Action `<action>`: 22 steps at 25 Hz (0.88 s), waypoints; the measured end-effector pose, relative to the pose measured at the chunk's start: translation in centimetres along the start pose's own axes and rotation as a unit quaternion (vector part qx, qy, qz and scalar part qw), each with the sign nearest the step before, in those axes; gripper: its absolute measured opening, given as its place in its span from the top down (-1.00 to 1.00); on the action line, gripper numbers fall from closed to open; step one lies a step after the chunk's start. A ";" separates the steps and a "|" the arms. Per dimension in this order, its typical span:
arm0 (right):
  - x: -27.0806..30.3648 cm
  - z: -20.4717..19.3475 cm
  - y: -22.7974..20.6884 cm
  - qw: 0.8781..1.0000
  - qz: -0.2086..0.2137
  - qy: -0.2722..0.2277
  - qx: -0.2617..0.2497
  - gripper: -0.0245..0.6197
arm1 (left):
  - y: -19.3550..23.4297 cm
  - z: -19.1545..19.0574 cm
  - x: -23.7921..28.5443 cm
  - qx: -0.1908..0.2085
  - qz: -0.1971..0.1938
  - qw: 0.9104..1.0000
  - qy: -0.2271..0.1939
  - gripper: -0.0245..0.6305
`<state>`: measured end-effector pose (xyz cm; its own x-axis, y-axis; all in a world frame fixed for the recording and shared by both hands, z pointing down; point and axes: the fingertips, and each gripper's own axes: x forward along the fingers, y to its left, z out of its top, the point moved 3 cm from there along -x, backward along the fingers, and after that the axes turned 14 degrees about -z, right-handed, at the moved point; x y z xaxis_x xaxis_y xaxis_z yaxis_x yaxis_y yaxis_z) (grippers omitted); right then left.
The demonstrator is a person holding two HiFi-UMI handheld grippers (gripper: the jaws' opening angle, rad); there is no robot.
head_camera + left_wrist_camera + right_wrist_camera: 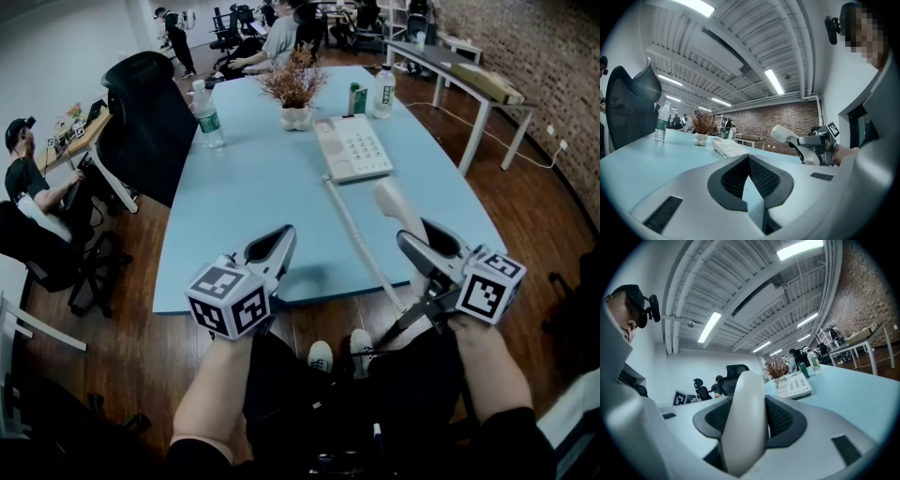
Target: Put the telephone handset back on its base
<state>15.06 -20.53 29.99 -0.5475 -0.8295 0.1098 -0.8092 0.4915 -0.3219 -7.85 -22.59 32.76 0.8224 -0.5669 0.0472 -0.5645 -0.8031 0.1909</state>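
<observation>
Currently right hand-held gripper (419, 236) clamps handset (392, 199), long axis pointing far; base (353, 147) lies far-left of it; left hand-held gripper (277, 246) open, empty

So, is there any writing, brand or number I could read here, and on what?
Nothing here reads clearly.
White push-button telephone base: key markings too small.
Clear plastic water bottle with green label: print blurred.
Second clear bottle and green container: labels blurred.
White telephone handset in the right gripper: no print showing.
Cubes on left gripper and right gripper: square patterns, no words.
</observation>
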 end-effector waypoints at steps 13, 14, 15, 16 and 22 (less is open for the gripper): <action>-0.1 0.1 0.0 1.000 0.001 0.000 0.004 0.19 | 0.1 0.1 -0.1 0.001 0.003 1.000 -0.001 0.94; -0.1 0.1 0.0 1.000 0.001 0.000 0.004 0.19 | 0.1 0.1 -0.1 0.001 0.003 1.000 -0.001 0.94; -0.1 0.2 0.1 1.000 0.002 0.000 0.003 0.19 | 0.1 0.1 -0.1 0.001 0.003 1.000 -0.001 0.94; 0.0 0.2 0.1 1.000 0.001 0.000 0.003 0.19 | 0.1 0.2 -0.2 0.001 0.003 1.000 -0.002 0.94; -0.1 0.0 0.1 1.000 0.003 0.002 0.004 0.19 | 0.1 0.1 -0.1 0.001 0.004 1.000 -0.001 0.94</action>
<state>15.05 -20.45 29.93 -0.5536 -0.8254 0.1109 -0.8038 0.4947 -0.3303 -8.04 -22.65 32.67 0.8178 -0.5736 0.0466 -0.5710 -0.7988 0.1895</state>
